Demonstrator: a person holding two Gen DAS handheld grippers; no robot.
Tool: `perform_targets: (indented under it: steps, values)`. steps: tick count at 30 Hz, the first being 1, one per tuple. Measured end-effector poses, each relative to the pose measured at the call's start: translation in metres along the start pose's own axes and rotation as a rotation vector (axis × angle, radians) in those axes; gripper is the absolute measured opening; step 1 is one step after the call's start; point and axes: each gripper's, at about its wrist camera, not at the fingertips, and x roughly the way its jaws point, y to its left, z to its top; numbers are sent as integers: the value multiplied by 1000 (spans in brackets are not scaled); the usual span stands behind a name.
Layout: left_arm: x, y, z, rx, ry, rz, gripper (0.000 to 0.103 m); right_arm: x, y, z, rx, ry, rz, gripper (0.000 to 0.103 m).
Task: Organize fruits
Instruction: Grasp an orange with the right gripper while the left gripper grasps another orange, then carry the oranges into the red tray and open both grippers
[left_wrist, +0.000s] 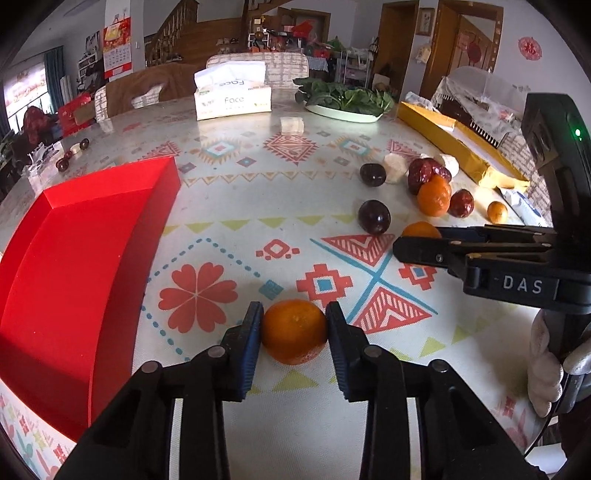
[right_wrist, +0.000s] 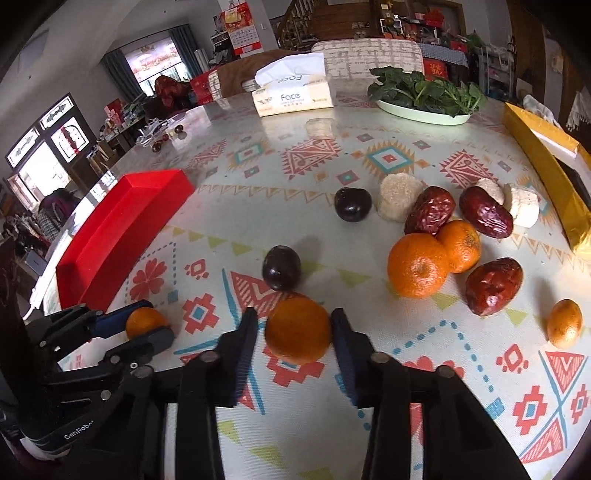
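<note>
Left wrist view: left tool (left_wrist: 294, 334) clamped on small round orange mandarin (left_wrist: 294, 329) above patterned worktop (left_wrist: 258, 192); right tool (right_wrist: 298, 332) clamped on another. Best lifted level toward red rectangular box (left_wrist: 74, 266).

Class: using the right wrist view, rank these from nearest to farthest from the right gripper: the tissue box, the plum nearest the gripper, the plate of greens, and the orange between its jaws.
1. Orange, between the jaws of the right gripper.
2. Plum, just beyond, slightly left.
3-4. Tissue box, far centre, and plate of greens, far right: too close to call.
</note>
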Motion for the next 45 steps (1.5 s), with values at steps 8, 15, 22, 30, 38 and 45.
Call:
perform_targets:
  steps: [8, 15, 22, 30, 38, 45]
  values:
    - [-20, 11, 0, -79, -51, -34, 32, -14, 2, -3, 1, -19, 15, 39]
    - [-69, 57, 3, -191, -168, -2, 32, -39, 40, 8, -59, -63, 66, 39]
    - [-93, 135, -7, -350, -209, 145, 32, -31, 128, 31, -196, -40, 218, 39]
    - [-82, 198, -20, -454, -166, 237, 33, 26, 219, 36, -322, 44, 299, 39]
    - [-75, 234, -35, -521, -144, 236, 33, 82, 257, 28, -376, 126, 278, 39]
    - [-79, 242, -40, -546, -160, 216, 42, 94, 267, 24, -401, 122, 248, 40]
